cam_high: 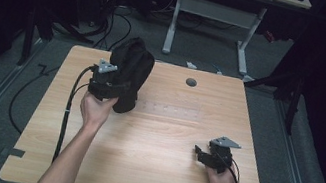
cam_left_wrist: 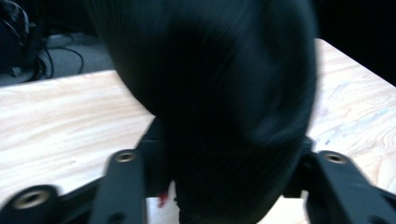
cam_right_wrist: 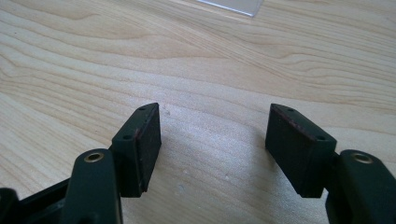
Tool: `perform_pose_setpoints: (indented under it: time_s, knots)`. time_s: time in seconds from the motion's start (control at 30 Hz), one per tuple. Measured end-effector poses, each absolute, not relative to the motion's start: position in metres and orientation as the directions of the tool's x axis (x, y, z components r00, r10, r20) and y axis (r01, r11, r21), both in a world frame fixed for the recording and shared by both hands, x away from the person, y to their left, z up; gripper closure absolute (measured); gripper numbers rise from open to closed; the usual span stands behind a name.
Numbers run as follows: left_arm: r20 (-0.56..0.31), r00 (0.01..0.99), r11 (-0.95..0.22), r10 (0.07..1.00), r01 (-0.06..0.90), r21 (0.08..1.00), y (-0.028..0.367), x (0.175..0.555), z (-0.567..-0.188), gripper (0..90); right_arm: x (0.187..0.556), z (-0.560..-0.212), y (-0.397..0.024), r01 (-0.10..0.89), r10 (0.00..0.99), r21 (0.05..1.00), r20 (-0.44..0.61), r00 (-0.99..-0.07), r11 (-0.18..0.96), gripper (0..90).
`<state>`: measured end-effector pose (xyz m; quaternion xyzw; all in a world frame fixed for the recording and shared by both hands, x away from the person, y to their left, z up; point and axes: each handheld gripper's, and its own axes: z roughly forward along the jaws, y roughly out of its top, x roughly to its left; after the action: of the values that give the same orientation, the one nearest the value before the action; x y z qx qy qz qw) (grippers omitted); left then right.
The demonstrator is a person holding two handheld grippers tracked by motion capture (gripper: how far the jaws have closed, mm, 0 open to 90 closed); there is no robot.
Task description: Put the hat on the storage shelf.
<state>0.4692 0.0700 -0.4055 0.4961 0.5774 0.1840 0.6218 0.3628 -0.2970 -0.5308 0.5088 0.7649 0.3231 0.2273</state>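
Note:
A black fabric bag (cam_high: 130, 68) stands upright at the table's back left. My left gripper (cam_high: 116, 94) is at the bag's near lower side, held in a hand. In the left gripper view the blurred bag (cam_left_wrist: 219, 84) bulges between the spread jaws of the left gripper (cam_left_wrist: 229, 161) and hides the pads; the jaws stand wide apart, so I read them as open. My right gripper (cam_high: 199, 154) rests low over the table's front right. Its own view shows the right gripper (cam_right_wrist: 215, 140) open, with only bare wood between the pads (cam_right_wrist: 149, 140).
The wooden table (cam_high: 152, 171) has a round cable hole (cam_high: 191, 82) near its back edge. A clear flat sheet (cam_right_wrist: 233, 4) lies on the wood ahead of the right gripper. Behind the table stand a white-legged desk (cam_high: 215, 12) and floor cables (cam_high: 112, 21).

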Motion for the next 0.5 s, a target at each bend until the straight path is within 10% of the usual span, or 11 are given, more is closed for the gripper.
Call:
perform_pose_setpoints:
  time_s: [0.5]
  knots:
    - [-0.556,0.299,0.461,0.775,0.334,0.822,0.078,0.456,-0.400,15.2,0.363,-0.531,-0.297,0.632,0.925,0.725,-0.019,-0.379,0.274,35.8]
